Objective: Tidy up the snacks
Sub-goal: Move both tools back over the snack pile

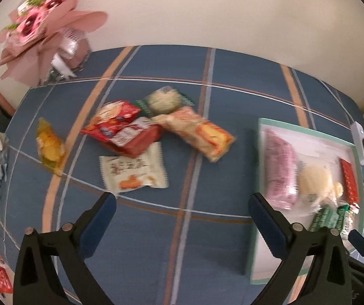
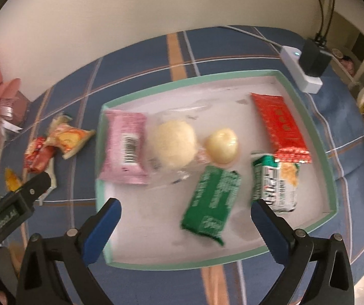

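Both claws spread, empty. Left claw (image 1: 182, 218) heading for the white packet (image 1: 133, 171) on the cloth; approaching flat, pinching its short edges, then carrying to the tray (image 2: 330, 178). Right claw (image 2: 185, 219) hovering over it.

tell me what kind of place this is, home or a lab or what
Most likely a room in a home. The snacks lie on a blue plaid cloth against a plain wall, a pink wrapped bouquet stands in the corner, and a white power strip with a charger sits behind the tray.
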`<action>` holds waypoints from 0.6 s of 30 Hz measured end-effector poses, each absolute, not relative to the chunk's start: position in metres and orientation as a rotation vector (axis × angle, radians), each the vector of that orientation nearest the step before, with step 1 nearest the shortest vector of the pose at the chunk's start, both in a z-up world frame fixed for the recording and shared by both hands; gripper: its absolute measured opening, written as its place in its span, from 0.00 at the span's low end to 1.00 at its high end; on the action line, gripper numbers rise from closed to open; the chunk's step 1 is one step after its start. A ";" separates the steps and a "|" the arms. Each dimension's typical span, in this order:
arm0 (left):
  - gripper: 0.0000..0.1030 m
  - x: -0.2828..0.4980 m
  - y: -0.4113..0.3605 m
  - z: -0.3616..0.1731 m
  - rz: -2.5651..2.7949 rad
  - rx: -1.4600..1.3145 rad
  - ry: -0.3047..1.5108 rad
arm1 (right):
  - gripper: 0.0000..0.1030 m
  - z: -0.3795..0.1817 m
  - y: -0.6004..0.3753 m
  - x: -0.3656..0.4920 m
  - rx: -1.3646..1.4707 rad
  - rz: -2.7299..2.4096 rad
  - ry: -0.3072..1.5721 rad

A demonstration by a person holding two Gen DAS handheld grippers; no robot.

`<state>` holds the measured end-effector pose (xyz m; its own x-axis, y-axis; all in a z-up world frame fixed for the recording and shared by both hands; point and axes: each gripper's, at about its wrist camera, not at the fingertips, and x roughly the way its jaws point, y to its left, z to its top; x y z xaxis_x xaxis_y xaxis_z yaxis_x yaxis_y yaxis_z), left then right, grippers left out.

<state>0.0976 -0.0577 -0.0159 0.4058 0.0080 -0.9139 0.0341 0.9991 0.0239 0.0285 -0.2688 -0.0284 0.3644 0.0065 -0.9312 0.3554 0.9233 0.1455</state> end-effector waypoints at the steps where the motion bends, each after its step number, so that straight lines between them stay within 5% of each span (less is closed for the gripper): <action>1: 1.00 0.098 -0.051 -0.017 -0.006 0.038 1.158 | 1.00 -0.028 -0.267 0.028 0.349 -0.228 1.181; 18: 1.00 0.104 0.000 -0.008 0.038 0.013 1.123 | 1.00 -0.016 -0.249 0.035 0.399 -0.224 1.146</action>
